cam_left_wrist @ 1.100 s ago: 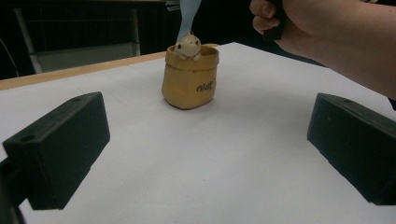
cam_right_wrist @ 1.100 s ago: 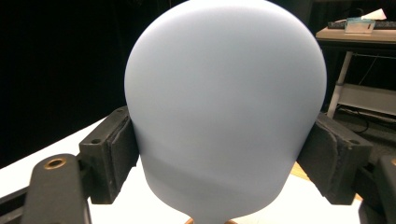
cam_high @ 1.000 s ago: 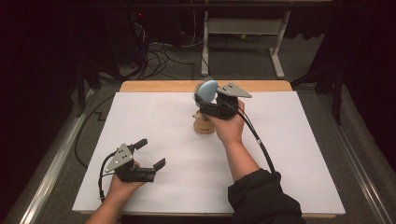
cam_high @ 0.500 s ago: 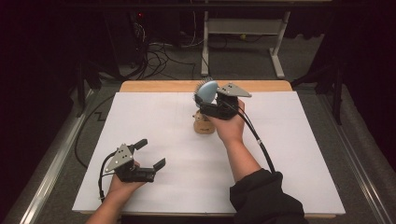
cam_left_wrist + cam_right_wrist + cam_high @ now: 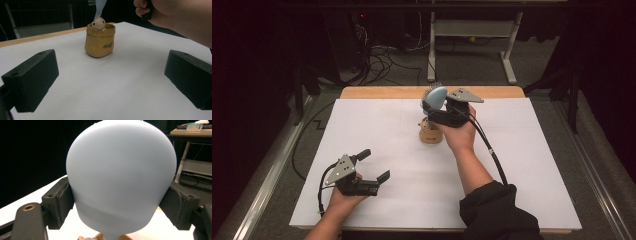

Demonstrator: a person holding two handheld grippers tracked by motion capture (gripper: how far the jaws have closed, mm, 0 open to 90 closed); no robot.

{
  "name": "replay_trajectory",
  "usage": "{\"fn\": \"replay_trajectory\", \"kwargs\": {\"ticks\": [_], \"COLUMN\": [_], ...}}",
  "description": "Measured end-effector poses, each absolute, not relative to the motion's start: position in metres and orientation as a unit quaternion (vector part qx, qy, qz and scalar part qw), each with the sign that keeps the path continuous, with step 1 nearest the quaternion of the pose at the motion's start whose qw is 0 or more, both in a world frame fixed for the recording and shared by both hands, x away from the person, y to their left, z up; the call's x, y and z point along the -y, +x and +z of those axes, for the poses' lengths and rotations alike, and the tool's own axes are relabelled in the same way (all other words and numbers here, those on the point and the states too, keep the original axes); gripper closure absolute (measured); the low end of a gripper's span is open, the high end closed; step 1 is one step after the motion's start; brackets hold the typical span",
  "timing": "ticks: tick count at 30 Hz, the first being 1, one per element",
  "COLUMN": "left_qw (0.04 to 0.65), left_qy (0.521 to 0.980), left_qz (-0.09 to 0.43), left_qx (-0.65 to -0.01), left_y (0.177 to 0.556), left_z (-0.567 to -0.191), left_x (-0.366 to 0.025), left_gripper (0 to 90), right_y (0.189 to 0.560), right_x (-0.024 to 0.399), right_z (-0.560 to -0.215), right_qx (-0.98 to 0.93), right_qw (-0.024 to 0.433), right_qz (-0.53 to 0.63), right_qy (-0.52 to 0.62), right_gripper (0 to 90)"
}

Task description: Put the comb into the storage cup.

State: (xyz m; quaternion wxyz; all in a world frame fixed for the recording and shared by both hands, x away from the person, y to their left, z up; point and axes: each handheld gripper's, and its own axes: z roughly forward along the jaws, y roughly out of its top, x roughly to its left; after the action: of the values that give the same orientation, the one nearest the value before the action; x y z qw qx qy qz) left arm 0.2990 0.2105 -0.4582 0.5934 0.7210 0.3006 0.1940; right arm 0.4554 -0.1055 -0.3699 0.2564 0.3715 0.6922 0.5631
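A small tan sack-shaped pot (image 5: 429, 134) (image 5: 100, 42) with a little cream animal figure (image 5: 99, 23) at its rim stands at the far middle of the white sheet (image 5: 522, 165). A pale blue brush (image 5: 435, 95) (image 5: 120, 175) stands upright over it, and its handle (image 5: 100, 7) runs down into the pot. My right gripper (image 5: 430, 103) (image 5: 120, 202) is shut on the brush's rounded head, one pad on each side. My left gripper (image 5: 374, 165) (image 5: 110, 82) rests open at the near left with bare sheet between its jaws, pointing at the pot.
A strip of wooden tabletop (image 5: 392, 92) shows beyond the sheet's far edge. Behind the table are loose cables (image 5: 377, 60) on the floor and a white metal frame (image 5: 472, 30). The right forearm (image 5: 472, 170) crosses the sheet's middle right.
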Motion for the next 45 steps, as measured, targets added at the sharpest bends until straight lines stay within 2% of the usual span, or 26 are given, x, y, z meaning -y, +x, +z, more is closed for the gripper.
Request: {"fn": "replay_trajectory", "kwargs": {"ticks": [29,45], "left_qw": [0.592,0.592], "left_qy": [0.723,0.723], "left_qz": [0.193,0.191], "left_qx": [-0.3,-0.302], "left_y": [0.299,0.299], "left_z": [-0.458,-0.459], "left_x": [-0.21,-0.211], "left_gripper": [0.0,0.0], "right_y": [0.455,0.454], "right_x": [0.127,0.14], "right_z": [-0.372,-0.377], "right_qx": [-0.678,-0.672], "right_qw": [0.267,0.259], "right_qz": [0.553,0.554], "right_qy": [0.403,0.418], "right_gripper": [16.0,14.1]}}
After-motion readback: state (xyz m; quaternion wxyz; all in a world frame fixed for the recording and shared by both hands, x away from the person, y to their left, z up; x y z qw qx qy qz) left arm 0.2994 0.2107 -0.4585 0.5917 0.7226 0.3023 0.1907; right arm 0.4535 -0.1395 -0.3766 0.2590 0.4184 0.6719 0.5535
